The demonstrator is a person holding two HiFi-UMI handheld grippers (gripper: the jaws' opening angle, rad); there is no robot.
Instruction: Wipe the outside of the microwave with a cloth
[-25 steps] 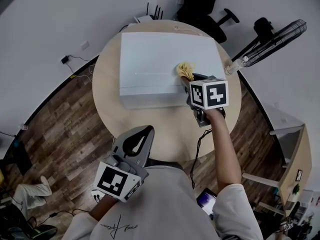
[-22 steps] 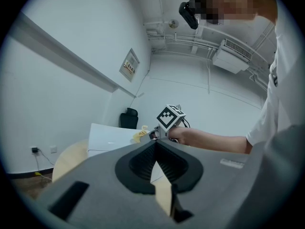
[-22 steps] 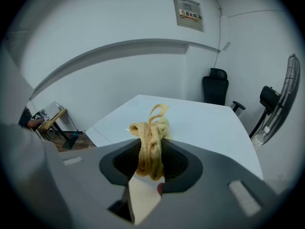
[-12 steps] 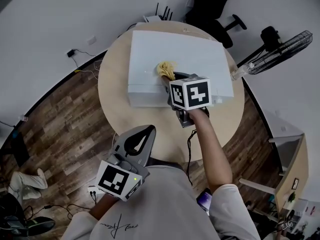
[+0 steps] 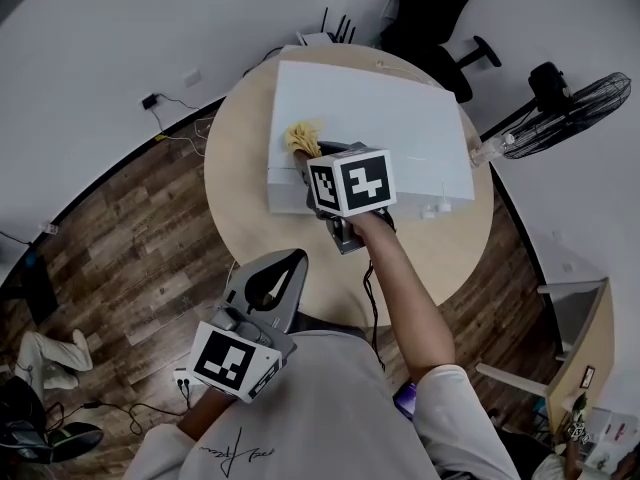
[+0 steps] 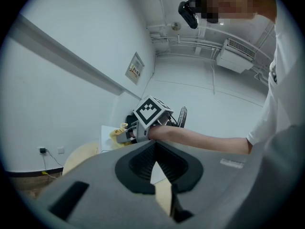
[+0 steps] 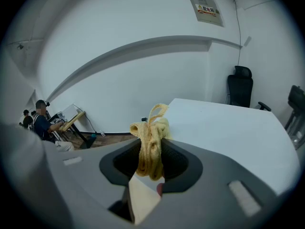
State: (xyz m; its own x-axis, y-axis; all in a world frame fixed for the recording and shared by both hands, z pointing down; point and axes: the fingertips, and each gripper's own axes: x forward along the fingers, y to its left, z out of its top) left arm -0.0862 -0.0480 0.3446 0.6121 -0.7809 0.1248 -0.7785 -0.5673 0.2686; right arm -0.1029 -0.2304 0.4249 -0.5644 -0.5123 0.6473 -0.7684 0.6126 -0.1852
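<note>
Right claw (image 5: 312, 160) clamped on cloth (image 7: 150, 151); microwave (image 5: 400, 118) top under its tips. Left claw (image 6: 153, 149) closed, empty, well behind.

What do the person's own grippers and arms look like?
Both the left gripper and right gripper are matte grey plastic, dark and ribbed inside the jaws. Each carries a white cube with black square markers. The person wears a white short-sleeved shirt.
</note>
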